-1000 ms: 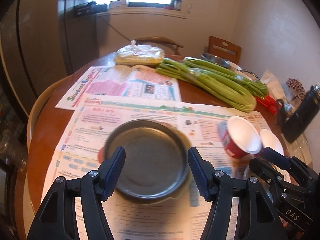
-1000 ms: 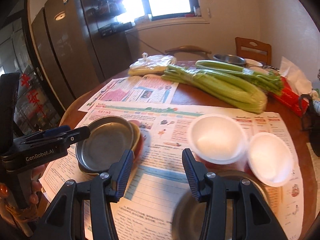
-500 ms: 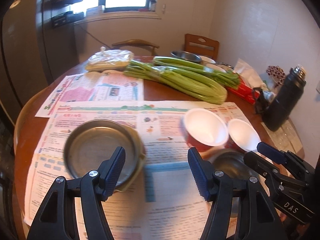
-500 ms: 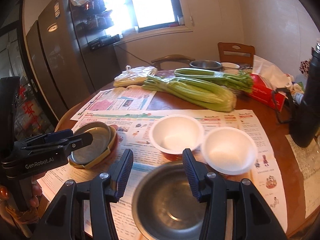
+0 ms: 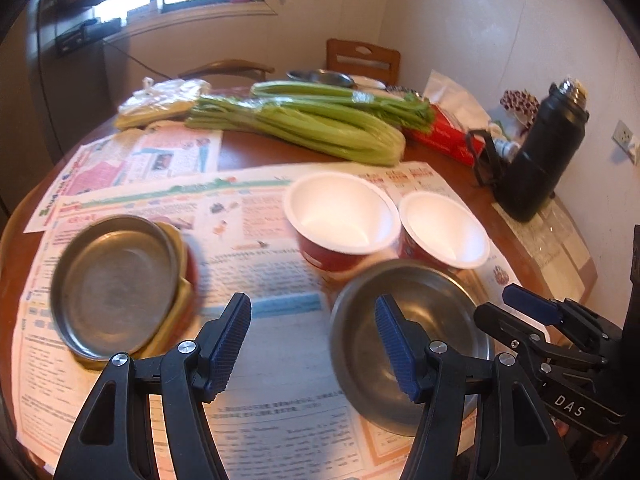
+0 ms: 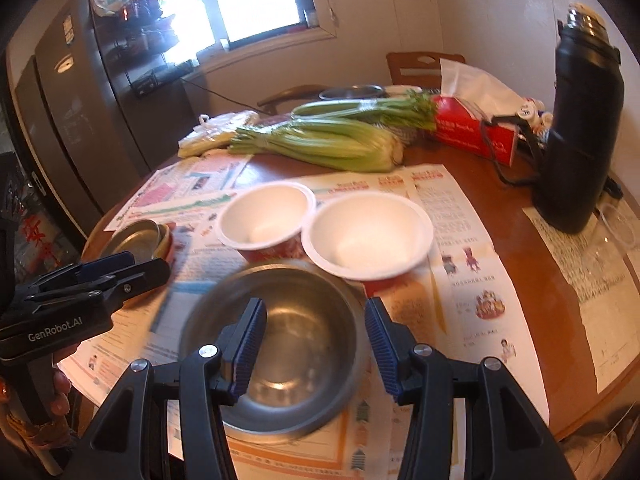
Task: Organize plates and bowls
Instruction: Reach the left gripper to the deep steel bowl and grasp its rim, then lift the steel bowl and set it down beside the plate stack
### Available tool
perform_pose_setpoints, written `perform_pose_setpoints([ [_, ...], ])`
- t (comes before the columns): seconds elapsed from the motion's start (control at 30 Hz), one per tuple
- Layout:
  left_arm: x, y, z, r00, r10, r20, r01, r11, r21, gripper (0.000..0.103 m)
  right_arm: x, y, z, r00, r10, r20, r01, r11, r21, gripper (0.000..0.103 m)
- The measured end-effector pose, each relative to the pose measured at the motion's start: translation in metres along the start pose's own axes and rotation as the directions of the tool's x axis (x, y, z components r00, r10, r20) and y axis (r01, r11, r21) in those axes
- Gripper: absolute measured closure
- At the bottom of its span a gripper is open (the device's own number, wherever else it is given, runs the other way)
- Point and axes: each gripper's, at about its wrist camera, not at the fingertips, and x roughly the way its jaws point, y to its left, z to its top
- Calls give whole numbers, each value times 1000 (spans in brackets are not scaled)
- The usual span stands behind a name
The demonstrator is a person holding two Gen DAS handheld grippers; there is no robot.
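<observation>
A steel plate (image 5: 112, 280) tops a small stack with a yellow-rimmed dish at the left, also seen in the right wrist view as the plate stack (image 6: 140, 238). Two white-lined red bowls (image 5: 340, 216) (image 5: 444, 228) stand side by side mid-table. In front of them is a steel bowl (image 5: 408, 340) (image 6: 276, 336). My left gripper (image 5: 312, 344) is open over the newspaper, between the stack and the steel bowl. My right gripper (image 6: 316, 344) is open just above the steel bowl, its jaws apart with nothing gripped.
Newspaper sheets (image 5: 280, 360) cover the round wooden table (image 5: 256, 148). Celery bunches (image 5: 312, 124), a bagged item (image 5: 164, 98) and a red tissue box (image 6: 472, 132) lie at the back. A black flask (image 6: 580, 120) stands at the right. Chairs (image 5: 362, 56) and a fridge (image 6: 72, 120) lie beyond.
Both grippers have swept to the right across the table. The plate stack slid to the left of view and the steel bowl came under the right gripper. Jaw gaps look unchanged.
</observation>
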Motion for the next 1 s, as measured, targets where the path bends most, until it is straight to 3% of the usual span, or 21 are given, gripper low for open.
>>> perform_pose_setpoints([
  [0.53, 51, -22, -14, 991, -49, -123, 51, 999, 13, 37, 34, -4, -24, 995, 5, -97, -8, 1000, -27, 53],
  [0.67, 55, -26, -15, 990, -52, -134, 56, 998, 28, 56, 36, 0, -25, 995, 0, -96, -4, 999, -47, 54],
  [1.0, 39, -16, -18, 993, -25, -116, 29, 999, 35, 57, 31, 10, -22, 992, 39, -118, -44, 998, -45, 53],
])
